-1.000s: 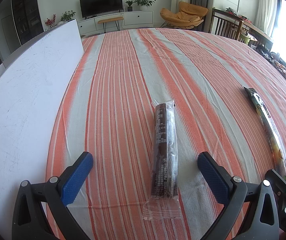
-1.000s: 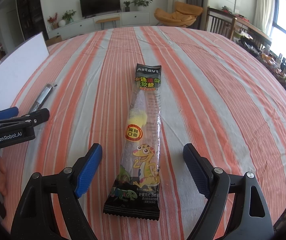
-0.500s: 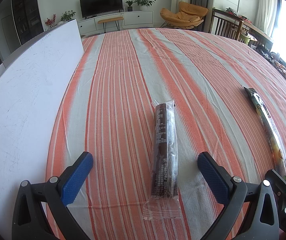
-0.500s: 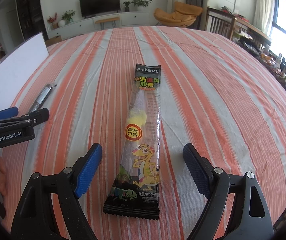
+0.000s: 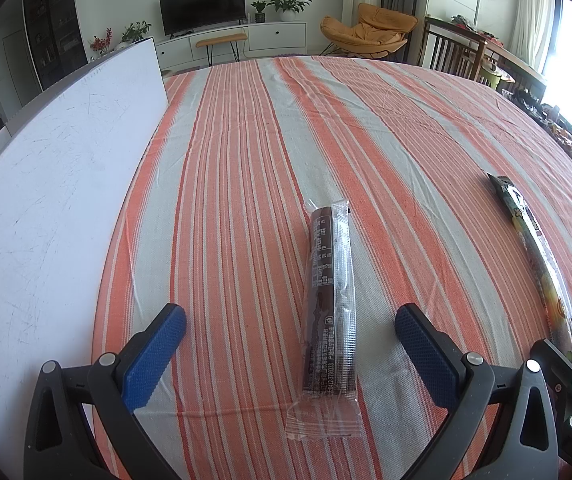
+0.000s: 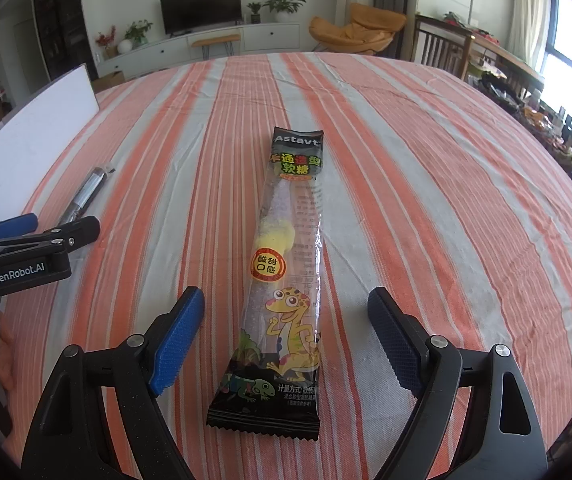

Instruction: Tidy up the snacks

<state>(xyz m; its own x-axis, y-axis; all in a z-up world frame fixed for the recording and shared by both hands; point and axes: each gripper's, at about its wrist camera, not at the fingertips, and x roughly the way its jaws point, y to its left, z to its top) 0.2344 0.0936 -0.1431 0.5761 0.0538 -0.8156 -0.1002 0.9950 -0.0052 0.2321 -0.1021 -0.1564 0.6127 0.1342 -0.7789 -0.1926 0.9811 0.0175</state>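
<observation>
Worktop (image 5: 426, 128), draped in an orange-and-white striped cloth, spreads out ahead of both grippers, and a white board (image 5: 45, 208) lies flat to the left of the left gripper (image 5: 290, 342). Largest risk, as I judge it, comes from that cloth: if either gripper comes down too steeply, its pads may catch the loose weave and pinch fabric with the packet, dragging the whole cover and shifting both snacks. Right gripper (image 6: 286, 338) has its jaws spread wide on either side of the gecko gummy packet (image 6: 283, 280), which lies flat on the cloth directly between and ahead of the pads, touching neither. Its film is slack and the yellow sweet inside sits partway up, so a clamp on the flat lower end could slide off or crush the contents. Left gripper is likewise spread apart and empty, with the brown wafer bar (image 5: 330, 304) lying between its fingers; the bar's clear crimped end nearest the gripper is thin and may fold away instead of being caught. Both grippers stand near each other, so a sideways move could knock them together.
</observation>
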